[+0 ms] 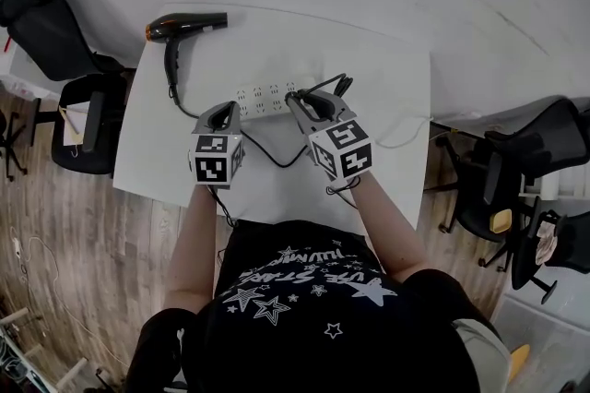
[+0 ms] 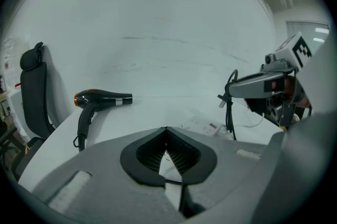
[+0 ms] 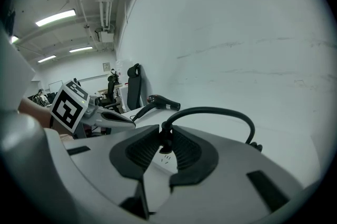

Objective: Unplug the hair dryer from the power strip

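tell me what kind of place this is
Likely an office or lab workspace: black swivel office chairs beside a plain white table, wood-look plank floor, and long ceiling strip lights.

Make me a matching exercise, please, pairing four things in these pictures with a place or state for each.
Things:
1. dryer
2. plug
3. strip
4. left gripper

Places or states:
A. between the right gripper jaws
B. jaws together, nothing held
C. far left corner of the table
D. white, mid-table

Pairs: 1-C, 2-A, 3-D, 4-B
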